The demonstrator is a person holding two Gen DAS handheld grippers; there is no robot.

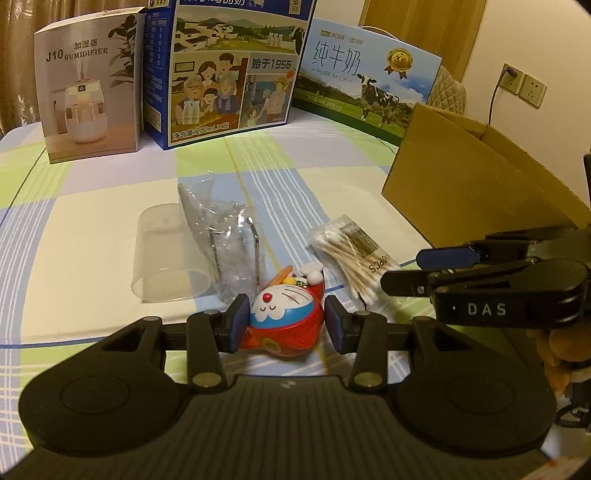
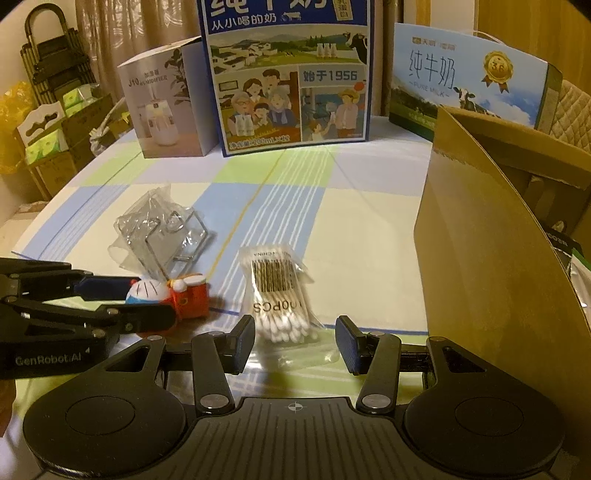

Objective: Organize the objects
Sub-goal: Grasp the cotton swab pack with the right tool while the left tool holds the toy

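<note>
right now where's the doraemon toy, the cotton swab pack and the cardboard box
doraemon toy (image 1: 282,314): left wrist view, on its white face.
cotton swab pack (image 2: 279,295): right wrist view, on the bundled sticks below the barcode.
cardboard box (image 2: 480,258): right wrist view, on its plain brown near wall.

I'm looking into a home room: a counter under a checked cloth (image 1: 110,221), brown curtains (image 2: 122,33), wall sockets (image 1: 524,83), milk cartons (image 1: 236,70), a humidifier box (image 1: 92,88), and stacked tissue packs (image 2: 44,144).
</note>
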